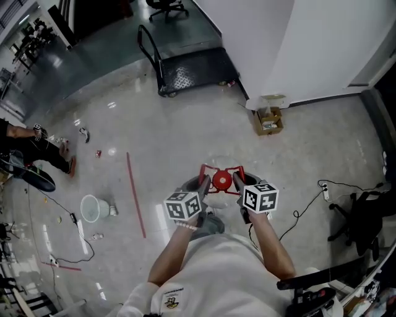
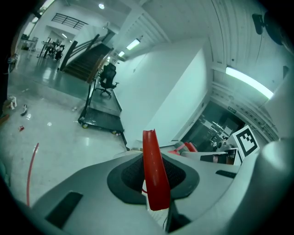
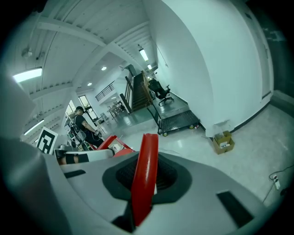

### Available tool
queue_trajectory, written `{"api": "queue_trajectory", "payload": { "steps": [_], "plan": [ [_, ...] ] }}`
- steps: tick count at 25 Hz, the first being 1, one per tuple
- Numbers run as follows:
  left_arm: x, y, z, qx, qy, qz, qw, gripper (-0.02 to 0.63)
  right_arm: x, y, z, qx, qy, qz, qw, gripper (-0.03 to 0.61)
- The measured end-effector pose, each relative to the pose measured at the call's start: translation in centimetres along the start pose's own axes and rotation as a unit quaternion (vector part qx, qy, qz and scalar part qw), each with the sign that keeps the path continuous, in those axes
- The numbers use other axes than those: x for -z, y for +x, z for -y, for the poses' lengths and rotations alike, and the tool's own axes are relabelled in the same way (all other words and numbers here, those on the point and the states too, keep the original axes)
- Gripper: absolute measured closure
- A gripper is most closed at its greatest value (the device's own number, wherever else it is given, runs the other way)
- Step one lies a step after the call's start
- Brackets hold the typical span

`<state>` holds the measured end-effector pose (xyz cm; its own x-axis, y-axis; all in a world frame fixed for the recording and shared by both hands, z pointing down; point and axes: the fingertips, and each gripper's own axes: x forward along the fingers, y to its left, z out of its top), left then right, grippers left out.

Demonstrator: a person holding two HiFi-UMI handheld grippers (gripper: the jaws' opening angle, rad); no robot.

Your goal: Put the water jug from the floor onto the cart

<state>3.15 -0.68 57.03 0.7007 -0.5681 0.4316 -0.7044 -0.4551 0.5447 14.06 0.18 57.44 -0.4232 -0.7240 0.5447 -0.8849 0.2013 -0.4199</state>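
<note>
Grey polished floor [image 1: 185, 130] fills most of the head view, with a white wall [image 1: 297, 43] running along its upper right. Far across the floor, beside the wall's corner, stands the black cart [image 1: 185, 71], its deck bare and its push bar upright at the left end; it also shows in the left gripper view [image 2: 98, 120] and the right gripper view [image 3: 179, 120].

Well apart from the cart, close in front of the person's body, is the jug [image 1: 221, 181], seen from above as a red cap inside a red handle frame and held from both sides. The left gripper [image 1: 201, 183] pinches the frame's left bar; in its own view its jaws [image 2: 154, 178] are pressed onto the red handle [image 2: 154, 170], which stands up between the black pads. The right gripper [image 1: 239, 181] pinches the right bar, its jaws [image 3: 144, 178] clamped likewise on a red handle [image 3: 144, 167].

An office chair [image 1: 167, 7] sits beyond the cart. Another person [image 1: 25, 148] is at the left edge of the floor. A cardboard box [image 1: 269, 121] lies open at the wall's foot. A pale bucket [image 1: 91, 208] stands to the left, near a thin red strip [image 1: 136, 195] lying on the floor.
</note>
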Motion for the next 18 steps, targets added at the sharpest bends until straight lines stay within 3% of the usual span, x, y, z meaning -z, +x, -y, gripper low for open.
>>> {"api": "queue_trajectory", "payload": {
  "steps": [10,18],
  "plan": [
    [-11.0,7.0,-6.6,0.002,0.001,0.016,0.9999,0.552,-10.6,10.4,1.7,0.0,-0.011,0.014,1.0,0.532],
    [-16.5,13.6,-11.1,-0.014,-0.015,0.018,0.9996,0.552,-16.4,18.0,4.8,-0.013,-0.018,0.001,1.0,0.532]
  ]
}}
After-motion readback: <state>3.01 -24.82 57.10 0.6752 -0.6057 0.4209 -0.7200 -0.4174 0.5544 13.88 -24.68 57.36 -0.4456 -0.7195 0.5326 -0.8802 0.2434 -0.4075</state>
